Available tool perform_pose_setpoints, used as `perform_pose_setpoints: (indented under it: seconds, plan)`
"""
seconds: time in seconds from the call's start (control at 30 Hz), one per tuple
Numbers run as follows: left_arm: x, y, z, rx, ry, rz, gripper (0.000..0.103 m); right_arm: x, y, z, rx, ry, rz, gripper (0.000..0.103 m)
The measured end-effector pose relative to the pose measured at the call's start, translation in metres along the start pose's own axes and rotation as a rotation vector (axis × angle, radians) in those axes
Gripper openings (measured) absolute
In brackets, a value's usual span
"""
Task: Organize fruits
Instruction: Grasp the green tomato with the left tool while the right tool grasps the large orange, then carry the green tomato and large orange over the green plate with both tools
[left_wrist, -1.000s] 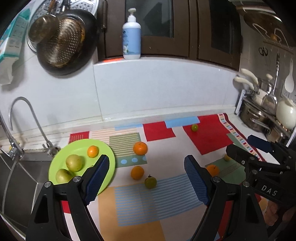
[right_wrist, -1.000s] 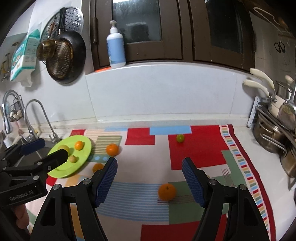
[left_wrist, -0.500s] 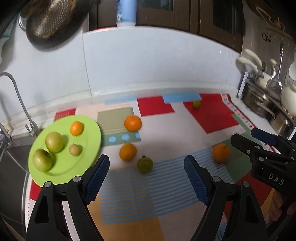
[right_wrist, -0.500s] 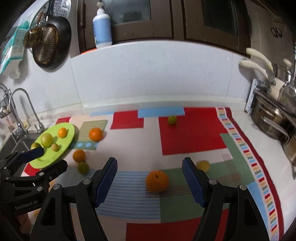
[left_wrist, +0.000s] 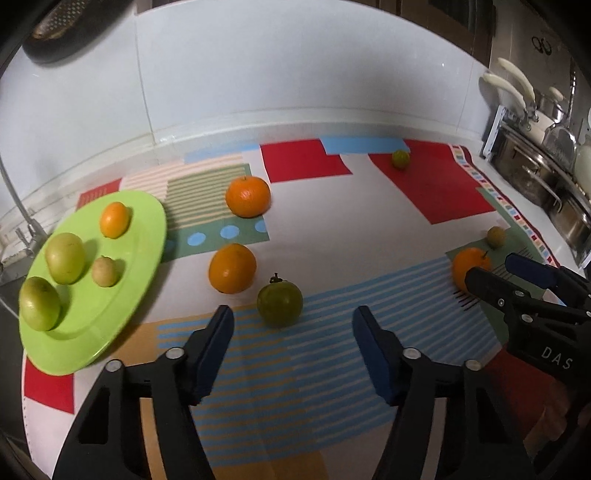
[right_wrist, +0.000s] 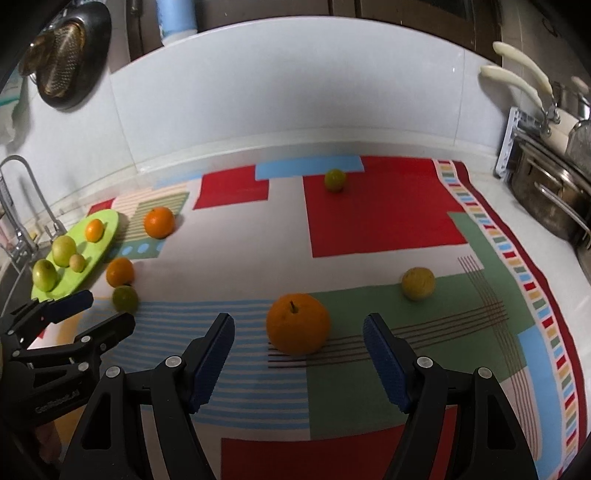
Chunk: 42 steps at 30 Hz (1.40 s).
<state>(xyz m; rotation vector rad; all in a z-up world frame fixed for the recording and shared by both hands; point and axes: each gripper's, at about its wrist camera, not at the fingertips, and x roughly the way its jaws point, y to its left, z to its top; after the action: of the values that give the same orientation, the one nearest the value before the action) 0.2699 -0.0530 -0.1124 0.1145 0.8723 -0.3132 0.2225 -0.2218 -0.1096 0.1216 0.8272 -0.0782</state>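
A lime green plate (left_wrist: 122, 295) at the left of a patchwork mat holds two green apples, a small orange and a small pale fruit. My left gripper (left_wrist: 291, 328) is open and empty, just short of a dark green fruit (left_wrist: 279, 303). Two oranges (left_wrist: 232, 268) (left_wrist: 248, 196) lie behind it. My right gripper (right_wrist: 298, 338) is open and empty, its jaws either side of a big orange (right_wrist: 297, 323) without touching it. A yellow fruit (right_wrist: 417, 283) and a small green fruit (right_wrist: 334, 180) lie farther off.
Steel pots (right_wrist: 546, 199) with white handles stand at the right edge of the counter. A tap (right_wrist: 18, 206) and sink are at the left beyond the plate. A white tiled wall (right_wrist: 295, 103) closes the back, with a pan hanging at upper left.
Both grippers have moved forward and down toward the mat. The green fruit and the big orange now sit close in front of the open jaws.
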Motion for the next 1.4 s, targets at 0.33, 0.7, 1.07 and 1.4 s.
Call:
perform_pose_setpoints:
  seconds: [0.33,0.7,1.07,1.4]
  plan:
    - [0.024,0.001,0.008,0.008,0.034,0.01,0.045,0.023,-0.003,0.0,0.013,0.054,0.001,0.058]
    - [0.026,0.001,0.01,0.013,0.042,0.0,0.028,0.028,-0.003,0.0,0.014,0.073,0.016,0.043]
    - [-0.001,-0.003,0.013,0.014,0.001,-0.02,0.028,0.006,0.007,0.007,-0.004,0.032,0.055,0.043]
    - [-0.039,0.003,0.015,-0.006,-0.052,-0.006,0.028,-0.026,0.026,0.011,-0.049,-0.028,0.091,0.043]
